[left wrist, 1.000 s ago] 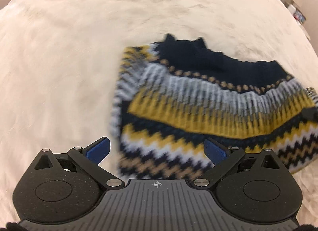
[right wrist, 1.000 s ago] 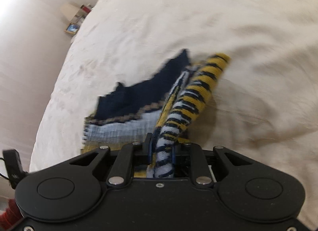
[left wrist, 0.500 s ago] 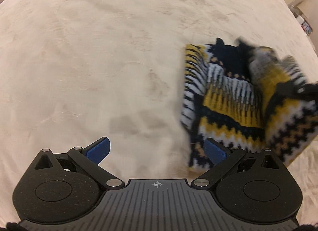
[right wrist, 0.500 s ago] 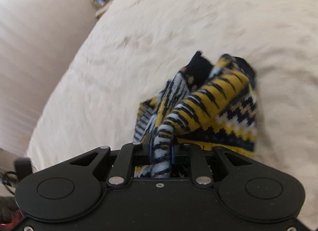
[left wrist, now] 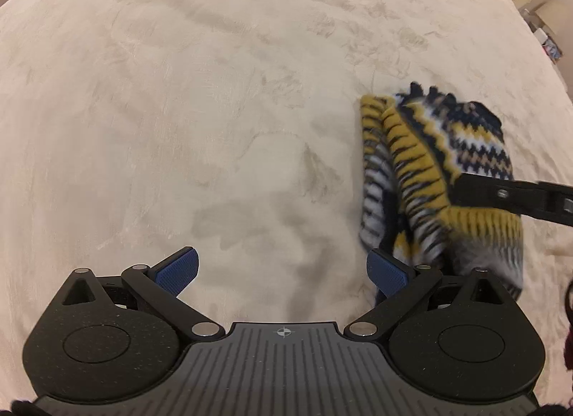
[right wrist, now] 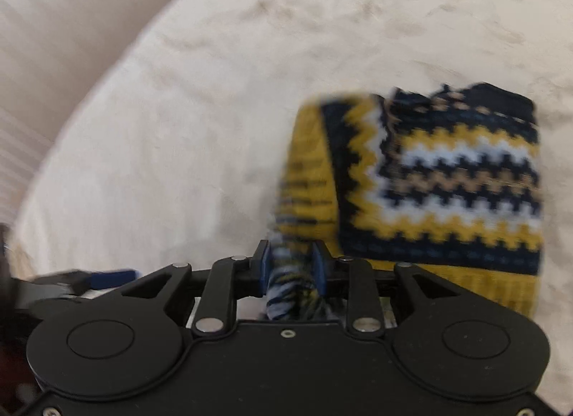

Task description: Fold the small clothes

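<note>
**Knit folded over, right side holding**

We see the patterned knit garment (left wrist: pixel 437 179) lying on the cream bedspread (left wrist: pixel 179 111), well to the right of our left gripper (left wrist: pixel 283 269). That gripper's jaws stand wide apart with nothing between the blue pads (left wrist: pixel 179 269); the knit only brushes past the outer side of the right-hand pad. Our right gripper (right wrist: pixel 292 265) has its jaws drawn close on a bunched strip of the knit, which runs forward from between them to the folded bulk on the right (the picture is blurred there). In the left wrist view the right gripper reaches in from the right edge, over the yellow band.

A second ago the knit lay spread wide right in front of the left jaws. Since then it has been doubled over itself, its zigzag face now on top, and sits further right in our left view. The right jaws have kept their grip throughout, and the left jaws have stayed open.
</note>
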`<state>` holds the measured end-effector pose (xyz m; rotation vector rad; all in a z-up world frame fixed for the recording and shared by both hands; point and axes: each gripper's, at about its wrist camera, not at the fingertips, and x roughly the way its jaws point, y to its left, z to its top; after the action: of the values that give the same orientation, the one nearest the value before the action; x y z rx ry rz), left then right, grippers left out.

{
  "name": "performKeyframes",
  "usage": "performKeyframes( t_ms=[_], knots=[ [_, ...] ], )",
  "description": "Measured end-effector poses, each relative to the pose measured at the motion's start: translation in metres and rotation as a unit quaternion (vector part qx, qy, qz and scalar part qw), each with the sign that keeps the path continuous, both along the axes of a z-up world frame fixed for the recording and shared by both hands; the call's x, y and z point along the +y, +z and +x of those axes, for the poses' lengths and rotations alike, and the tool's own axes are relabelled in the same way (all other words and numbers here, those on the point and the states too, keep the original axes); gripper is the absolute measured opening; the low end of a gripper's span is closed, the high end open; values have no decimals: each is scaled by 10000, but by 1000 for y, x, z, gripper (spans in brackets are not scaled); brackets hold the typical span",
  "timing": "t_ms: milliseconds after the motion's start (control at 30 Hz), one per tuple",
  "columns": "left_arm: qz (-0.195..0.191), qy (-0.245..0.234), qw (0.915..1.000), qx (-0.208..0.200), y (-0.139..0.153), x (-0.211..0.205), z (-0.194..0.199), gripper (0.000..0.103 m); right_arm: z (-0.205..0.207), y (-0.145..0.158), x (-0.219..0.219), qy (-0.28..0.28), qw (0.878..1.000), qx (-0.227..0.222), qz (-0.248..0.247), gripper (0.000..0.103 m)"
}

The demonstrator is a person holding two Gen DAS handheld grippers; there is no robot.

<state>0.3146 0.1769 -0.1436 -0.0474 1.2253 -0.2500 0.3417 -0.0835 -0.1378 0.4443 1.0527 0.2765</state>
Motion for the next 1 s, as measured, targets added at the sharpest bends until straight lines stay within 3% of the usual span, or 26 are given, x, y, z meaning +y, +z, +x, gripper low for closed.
performKeyframes(
  t_ms=[67,167,300,400,567,733,800,833,933,1000],
  knots=[
    [-68,-34,10000,-41,5,-3,5,102,-8,7,-9,-154,9997,-179,-13,39],
    [-183,-125,9997,-73,12,-12,14,102,-24,14,-22,-254,9985,-397,-284,53],
    [-389,-299,9988,-52,19,-35,28,102,-50,20,-16,121,9924,-696,-1007,55],
    [-554,-453,9974,23,22,-53,38,102,-76,27,-4,564,9833,-957,-1440,64],
    [-869,-719,9931,335,19,-84,50,102,-109,28,22,1238,9665,-1240,-1874,64],
    [-926,-987,9890,597,2,-111,57,100,-103,6,49,1614,9544,-1247,-2182,64],
    [-967,-975,9882,672,-4,-118,61,90,-94,-7,60,1696,9501,-1161,-2348,63],
    [-995,-958,9878,721,-7,-121,64,84,-91,-12,65,1726,9478,-1123,-2435,63],
    [-1041,-970,9870,746,-13,-128,70,81,-86,-23,72,1764,9434,-1033,-2612,49],
    [-1002,-1030,9869,737,-17,-132,71,67,-86,-22,70,1675,9459,-1020,-2586,30]
  ],
)
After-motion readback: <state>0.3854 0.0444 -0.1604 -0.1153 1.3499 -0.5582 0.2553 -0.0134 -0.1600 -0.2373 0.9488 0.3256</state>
